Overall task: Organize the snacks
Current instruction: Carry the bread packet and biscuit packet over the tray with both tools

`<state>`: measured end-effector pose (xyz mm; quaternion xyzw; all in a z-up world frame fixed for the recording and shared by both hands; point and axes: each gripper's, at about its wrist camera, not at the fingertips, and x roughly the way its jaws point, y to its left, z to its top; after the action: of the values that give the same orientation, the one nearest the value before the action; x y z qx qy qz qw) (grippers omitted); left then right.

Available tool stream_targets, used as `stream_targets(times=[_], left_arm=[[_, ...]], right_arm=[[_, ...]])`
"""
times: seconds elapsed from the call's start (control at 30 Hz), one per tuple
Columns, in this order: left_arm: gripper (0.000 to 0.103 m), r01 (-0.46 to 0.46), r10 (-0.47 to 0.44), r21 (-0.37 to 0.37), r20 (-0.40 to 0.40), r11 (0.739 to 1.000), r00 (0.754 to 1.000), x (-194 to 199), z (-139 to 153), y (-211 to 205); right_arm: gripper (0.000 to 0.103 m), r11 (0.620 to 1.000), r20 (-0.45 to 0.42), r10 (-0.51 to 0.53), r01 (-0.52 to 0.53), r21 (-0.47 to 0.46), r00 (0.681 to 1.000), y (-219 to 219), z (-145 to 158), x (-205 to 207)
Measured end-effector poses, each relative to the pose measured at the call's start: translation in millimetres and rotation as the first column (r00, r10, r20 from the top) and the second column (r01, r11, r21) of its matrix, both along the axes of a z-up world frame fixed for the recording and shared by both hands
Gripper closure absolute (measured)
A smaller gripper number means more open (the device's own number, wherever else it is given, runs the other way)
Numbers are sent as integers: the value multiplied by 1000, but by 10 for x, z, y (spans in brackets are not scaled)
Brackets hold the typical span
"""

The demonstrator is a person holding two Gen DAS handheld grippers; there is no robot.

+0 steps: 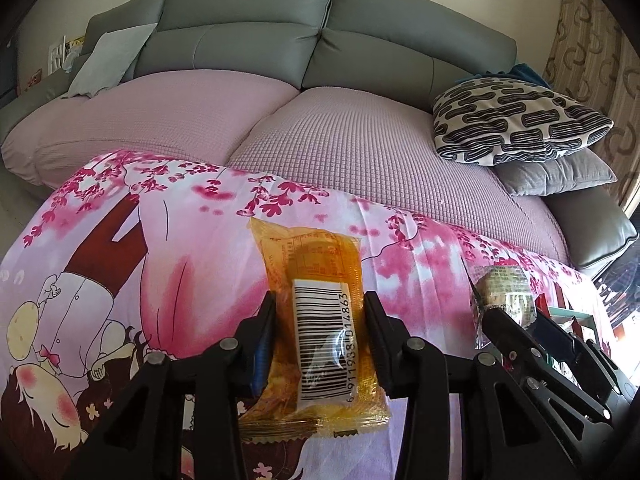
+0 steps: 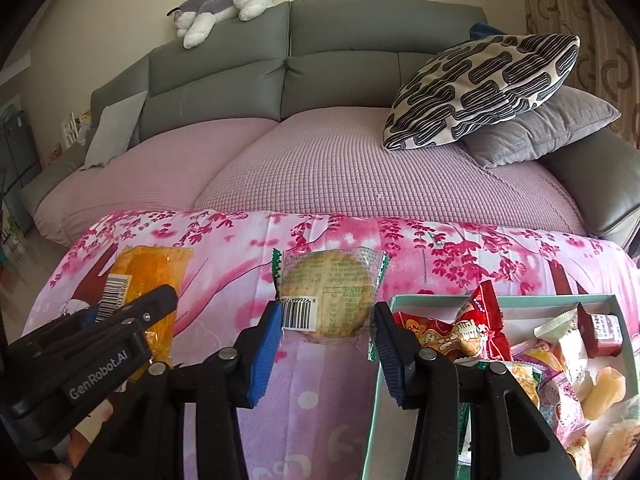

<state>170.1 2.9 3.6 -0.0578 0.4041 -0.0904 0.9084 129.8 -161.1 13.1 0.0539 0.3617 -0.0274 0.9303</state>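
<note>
An orange-wrapped snack (image 1: 320,320) with a barcode label lies on the pink floral cloth (image 1: 180,248). My left gripper (image 1: 320,316) stands open with one finger on each side of it, close to the wrapper. The same snack (image 2: 148,280) shows at the left of the right wrist view. A clear-wrapped round biscuit (image 2: 328,292) lies on the cloth between the open fingers of my right gripper (image 2: 326,320). The right gripper and the biscuit (image 1: 504,292) also show at the right of the left wrist view.
A pale green box (image 2: 440,300) at the right holds several wrapped snacks, among them a red packet (image 2: 476,328). Behind the cloth is a grey sofa with a pink cover (image 2: 320,160), a patterned cushion (image 2: 480,88) and a plush toy (image 2: 224,4).
</note>
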Motion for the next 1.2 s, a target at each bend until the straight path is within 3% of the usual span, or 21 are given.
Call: stream_targets(times=[0.37,0.73,1.0,1.2], left_arm=[[60,34,-35,-33,-5,999,999,-112,104,-153],[60,135,-136,-40,-31,990,990,-607,365,-557],[60,268,-270,-39,-61,963,961,-1050,348,-1047],[60,365,-364,-14,-118,931,924,-1314,147,-1416]], right_arm=[[54,998,2,-65,65,4,998,-214,153,-202],[54,985,-37,-172,172,-17,984,-605,409,-812],[54,959,-65,-284,283,-26,957,-995,423,-1334],[54,937,-97,-351,349,-35,931,-1291,317,-1617]])
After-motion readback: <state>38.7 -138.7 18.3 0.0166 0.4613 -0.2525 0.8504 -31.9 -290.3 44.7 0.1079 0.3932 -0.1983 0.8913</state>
